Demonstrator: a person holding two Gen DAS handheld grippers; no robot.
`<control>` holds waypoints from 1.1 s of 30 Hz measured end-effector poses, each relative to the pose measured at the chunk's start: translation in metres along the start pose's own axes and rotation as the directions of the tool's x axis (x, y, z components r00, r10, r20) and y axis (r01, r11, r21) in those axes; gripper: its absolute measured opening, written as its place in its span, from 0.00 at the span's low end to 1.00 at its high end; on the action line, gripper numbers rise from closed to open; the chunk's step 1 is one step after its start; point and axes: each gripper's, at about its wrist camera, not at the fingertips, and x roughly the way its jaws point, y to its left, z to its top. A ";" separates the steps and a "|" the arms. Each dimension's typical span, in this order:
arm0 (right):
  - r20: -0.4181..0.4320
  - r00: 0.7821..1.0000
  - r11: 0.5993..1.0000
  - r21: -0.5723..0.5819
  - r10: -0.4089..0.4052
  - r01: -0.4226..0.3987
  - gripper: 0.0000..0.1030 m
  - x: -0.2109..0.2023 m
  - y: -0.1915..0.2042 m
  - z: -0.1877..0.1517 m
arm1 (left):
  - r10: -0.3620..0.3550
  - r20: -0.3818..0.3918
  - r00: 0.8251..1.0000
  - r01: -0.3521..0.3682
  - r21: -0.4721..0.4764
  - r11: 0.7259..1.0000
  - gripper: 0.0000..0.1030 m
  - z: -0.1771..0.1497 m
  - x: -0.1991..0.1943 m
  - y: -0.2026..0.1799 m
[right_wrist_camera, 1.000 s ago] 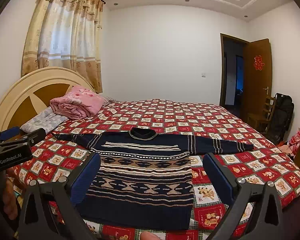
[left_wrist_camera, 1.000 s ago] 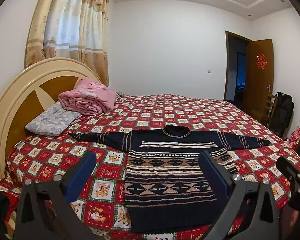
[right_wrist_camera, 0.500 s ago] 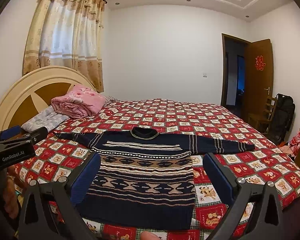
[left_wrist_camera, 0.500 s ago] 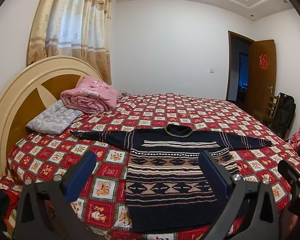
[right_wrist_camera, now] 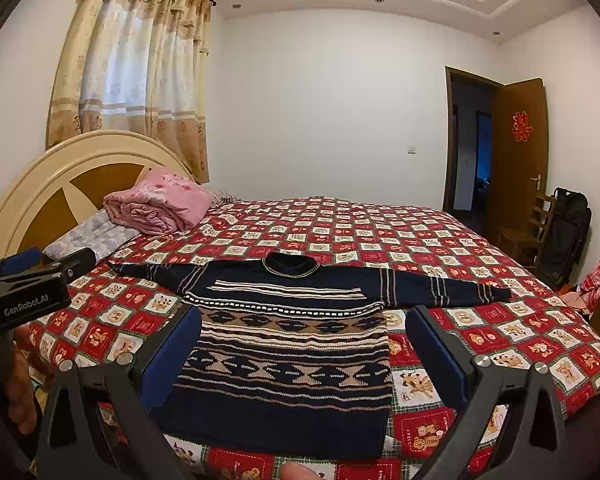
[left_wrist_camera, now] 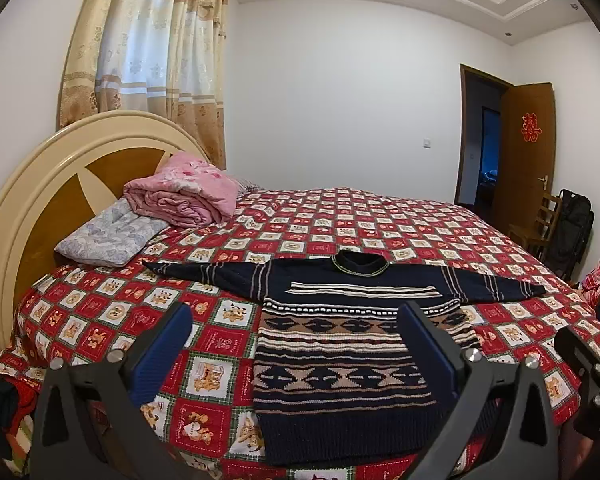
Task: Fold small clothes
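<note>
- Little has shifted in the past second: both my grippers have eased only slightly in their aim at the bed, and the sweater lies as it did.
- My left gripper (left_wrist_camera: 296, 330) hangs above the near edge of the bed, jaws spread wide, gripping nothing.
- My right gripper (right_wrist_camera: 302, 330) hangs beside it, jaws equally wide apart and empty; a fingertip shows at the bottom edge of its view.
- One navy knitted sweater with cream and tan patterned bands (left_wrist_camera: 348, 356) lies flat and face up on the red-and-white checked bedspread with cartoon squares (left_wrist_camera: 364, 224), near the bed's front edge.
- Its two sleeves stretch straight out to either side, each crossed by thin pale stripes; the round collar points toward the far wall, the dark ribbed hem toward me.
- Cream stripes cross the chest; below them run bands of dark diamond and hourglass figures on tan.
- One folded pink quilt (left_wrist_camera: 180, 194) rests partly on one pale blue-grey floral pillow (left_wrist_camera: 108, 236), both against the cream and brown rounded headboard (left_wrist_camera: 56, 184), well apart from the sweater.
- One patterned beige curtain (left_wrist_camera: 148, 56) hangs behind the headboard.
- One brown wooden door (left_wrist_camera: 526, 152) stands open at the right, with one wooden chair (left_wrist_camera: 536, 226) near it.
</note>
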 end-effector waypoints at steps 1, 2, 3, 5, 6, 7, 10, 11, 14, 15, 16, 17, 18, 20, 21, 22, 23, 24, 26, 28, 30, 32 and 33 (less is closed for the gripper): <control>0.000 1.000 1.000 0.000 -0.001 0.001 0.99 0.000 0.001 0.000 | 0.000 0.000 1.000 0.000 0.000 1.000 1.00 0.000 0.000 0.000; -0.001 1.000 1.000 0.000 0.000 0.000 0.99 0.000 0.000 0.000 | 0.001 0.000 1.000 -0.001 -0.001 1.000 1.00 0.000 0.000 0.000; -0.001 1.000 1.000 0.001 0.001 -0.001 0.99 0.000 0.000 0.000 | 0.001 -0.001 1.000 -0.001 -0.001 1.000 1.00 0.000 0.000 0.000; -0.002 1.000 1.000 0.000 0.001 -0.001 0.99 0.000 0.002 -0.001 | 0.001 0.001 1.000 -0.001 -0.002 1.000 1.00 0.000 0.000 0.001; -0.001 1.000 1.000 0.000 0.002 -0.002 0.99 0.000 0.002 -0.001 | 0.003 0.000 1.000 -0.003 -0.002 1.000 1.00 0.000 0.000 0.001; -0.001 1.000 1.000 -0.001 0.002 -0.002 0.99 0.000 0.002 -0.001 | 0.003 0.000 1.000 -0.003 -0.003 1.000 1.00 0.000 0.000 0.001; -0.003 1.000 1.000 0.000 0.001 -0.001 0.99 0.000 0.002 -0.001 | 0.002 0.000 1.000 -0.002 -0.003 1.000 1.00 0.000 0.000 0.001; -0.003 1.000 1.000 0.000 0.001 -0.001 0.99 0.000 0.002 -0.001 | 0.003 0.000 1.000 -0.003 -0.002 1.000 1.00 0.000 0.000 0.002; -0.002 1.000 1.000 -0.002 0.001 -0.001 0.99 0.000 0.002 -0.001 | 0.002 0.000 1.000 -0.002 -0.003 1.000 1.00 0.000 0.001 0.002; -0.002 1.000 1.000 -0.003 0.001 -0.001 0.99 0.000 0.002 -0.001 | 0.002 -0.001 1.000 -0.002 -0.003 1.000 1.00 0.000 0.001 0.002; -0.001 1.000 1.000 -0.006 -0.002 0.002 0.99 0.000 0.002 -0.001 | 0.001 -0.002 1.000 -0.001 -0.005 1.000 1.00 0.000 0.001 0.004; -0.001 1.000 1.000 -0.008 -0.004 0.004 0.99 0.000 0.002 -0.001 | 0.001 -0.003 1.000 -0.001 -0.007 1.000 1.00 0.000 0.001 0.005; -0.002 1.000 1.000 -0.008 -0.004 0.004 0.99 0.000 0.002 -0.001 | 0.003 -0.002 1.000 -0.003 -0.008 1.000 1.00 0.000 0.001 0.006; -0.003 1.000 1.000 -0.006 0.002 -0.002 0.99 0.000 0.002 -0.001 | 0.004 -0.001 1.000 -0.004 -0.009 1.000 1.00 0.000 0.001 0.007; -0.004 1.000 1.000 -0.006 0.002 -0.002 0.99 0.001 0.000 -0.002 | 0.004 0.000 1.000 -0.004 -0.011 1.000 1.00 -0.001 0.001 0.008; -0.005 1.000 1.000 -0.007 -0.001 0.001 0.99 0.001 0.001 -0.002 | 0.005 -0.001 1.000 -0.005 -0.014 1.000 1.00 -0.001 0.002 0.010; -0.006 1.000 1.000 -0.008 0.000 0.000 0.99 0.001 0.001 -0.002 | 0.007 -0.001 1.000 -0.007 -0.014 1.000 1.00 -0.001 0.002 0.010; -0.008 1.000 1.000 -0.009 0.001 -0.001 0.99 0.002 0.001 -0.003 | 0.007 -0.001 1.000 -0.007 -0.015 1.000 1.00 -0.001 0.002 0.011; -0.010 1.000 1.000 -0.009 0.000 0.000 0.99 0.003 -0.003 -0.004 | 0.008 -0.002 1.000 -0.008 -0.014 1.000 1.00 -0.001 0.002 0.011; -0.011 1.000 1.000 -0.011 0.004 -0.004 0.99 0.003 -0.003 -0.004 | 0.007 -0.001 1.000 -0.007 -0.014 1.000 1.00 -0.001 0.002 0.012; -0.012 1.000 1.000 -0.014 0.005 -0.006 0.99 0.004 -0.002 -0.005 | 0.007 -0.004 1.000 -0.007 -0.014 1.000 1.00 -0.001 0.003 0.012; -0.014 1.000 1.000 -0.022 0.005 -0.006 0.99 0.004 -0.002 -0.005 | 0.010 -0.007 1.000 -0.010 -0.015 1.000 1.00 -0.001 0.004 0.012; -0.016 1.000 1.000 -0.027 0.007 -0.007 0.99 0.005 -0.001 -0.005 | 0.011 -0.008 1.000 -0.011 -0.014 1.000 1.00 -0.002 0.005 0.012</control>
